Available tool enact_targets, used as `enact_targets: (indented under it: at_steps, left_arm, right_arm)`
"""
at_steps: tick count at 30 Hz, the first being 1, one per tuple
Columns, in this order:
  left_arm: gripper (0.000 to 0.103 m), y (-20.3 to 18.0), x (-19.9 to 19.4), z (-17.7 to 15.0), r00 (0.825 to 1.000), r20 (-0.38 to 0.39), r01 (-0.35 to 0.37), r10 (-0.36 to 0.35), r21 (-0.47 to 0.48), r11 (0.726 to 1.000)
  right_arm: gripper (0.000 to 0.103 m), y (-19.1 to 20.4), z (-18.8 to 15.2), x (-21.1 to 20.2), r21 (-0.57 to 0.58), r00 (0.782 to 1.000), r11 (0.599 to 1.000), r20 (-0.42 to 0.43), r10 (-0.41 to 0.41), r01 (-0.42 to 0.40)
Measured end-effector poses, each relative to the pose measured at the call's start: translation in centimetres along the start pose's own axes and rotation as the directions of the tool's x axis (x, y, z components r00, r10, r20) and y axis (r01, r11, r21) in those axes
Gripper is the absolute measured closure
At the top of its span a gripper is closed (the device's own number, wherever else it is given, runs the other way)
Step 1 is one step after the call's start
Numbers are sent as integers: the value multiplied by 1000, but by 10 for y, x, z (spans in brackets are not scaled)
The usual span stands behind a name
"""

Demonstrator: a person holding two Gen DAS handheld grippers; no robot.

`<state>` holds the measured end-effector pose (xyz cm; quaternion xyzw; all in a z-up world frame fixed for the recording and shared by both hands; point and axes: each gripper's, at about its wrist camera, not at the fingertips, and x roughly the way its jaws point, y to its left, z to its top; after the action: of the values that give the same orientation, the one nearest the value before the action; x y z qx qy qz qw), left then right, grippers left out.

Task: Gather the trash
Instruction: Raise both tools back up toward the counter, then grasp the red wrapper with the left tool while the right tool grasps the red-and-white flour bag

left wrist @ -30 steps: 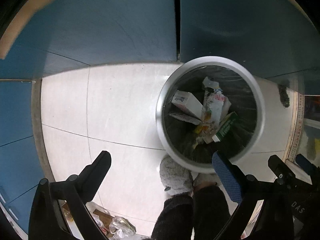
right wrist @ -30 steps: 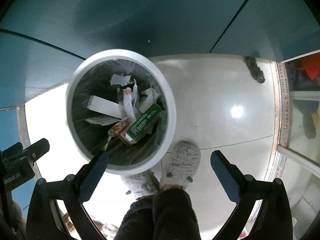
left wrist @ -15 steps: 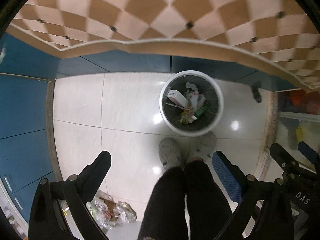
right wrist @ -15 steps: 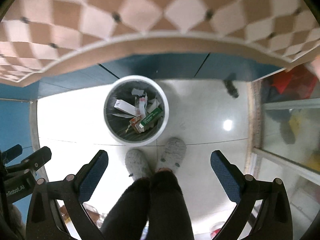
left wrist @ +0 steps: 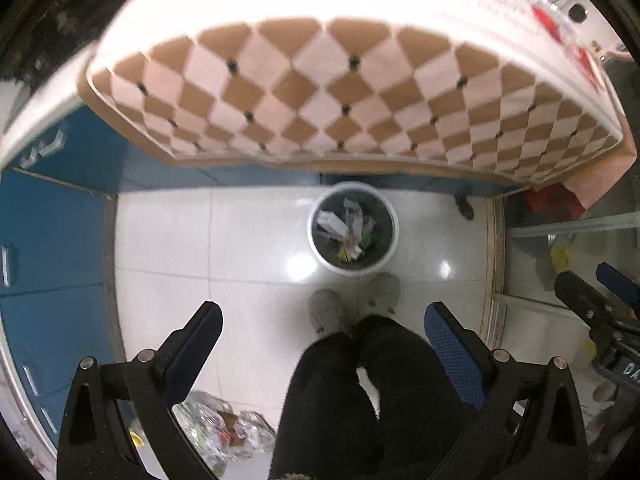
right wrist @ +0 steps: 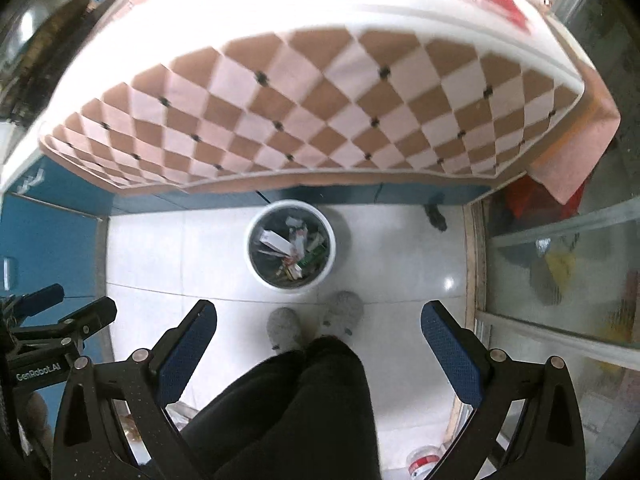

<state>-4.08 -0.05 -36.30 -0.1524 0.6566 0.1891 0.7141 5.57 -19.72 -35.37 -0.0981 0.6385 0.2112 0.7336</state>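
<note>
Below both grippers, on the white tiled floor (right wrist: 400, 240), stands the round white trash bin (right wrist: 291, 283), full of cartons and wrappers, just in front of the person's grey slippers (right wrist: 284, 327). Left gripper (left wrist: 322, 326) and right gripper (right wrist: 318, 322) both have their jaws spread wide and hold nothing. Beyond the bin hangs a checkered tablecloth (right wrist: 320, 112).

I see left gripper (left wrist: 322, 330) spread wide, empty, aimed downward, right gripper (right wrist: 318, 326) likewise wide and empty, side by side, legs (right wrist: 304, 412) below.
</note>
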Motion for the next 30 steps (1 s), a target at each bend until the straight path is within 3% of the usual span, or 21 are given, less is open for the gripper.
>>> enact_targets:
  at_steps: [5,9,13,19,24,25,28,30]
  left_arm:
    - [0,-6,-43,44,989,143,-48,47,5,999]
    - [0,-22,-63,107,965,240,-108,108,-12,994]
    - [0,-50,-57,176,948,262,-178,179,-29,984]
    - [0,-108,-28,295,961,217,-169,171,-31,985]
    - [0,-147,-5,389,971,191,-145,143,-7,989]
    - [0,-154,1,409,975,185,-125,124,-3,992]
    - [1,-166,13,449,983,173,-52,52,-9,999]
    - [7,-170,23,470,988,155,10,-5,-33,999]
  right_arm:
    - [0,-22,27,-36,113,986,982,80,145,-154]
    - [0,-59,74,-62,218,969,956,192,153,-194]
    - [0,-131,145,-71,335,960,930,274,55,-149]
    - [0,-235,268,-16,465,976,883,213,-43,-63]
    - [0,-257,352,35,447,988,895,135,-70,2]
    - [0,-254,362,35,425,982,904,144,-118,47]
    - [0,-239,387,46,368,978,925,144,-154,92]
    - [0,-230,397,50,343,972,932,151,-179,118]
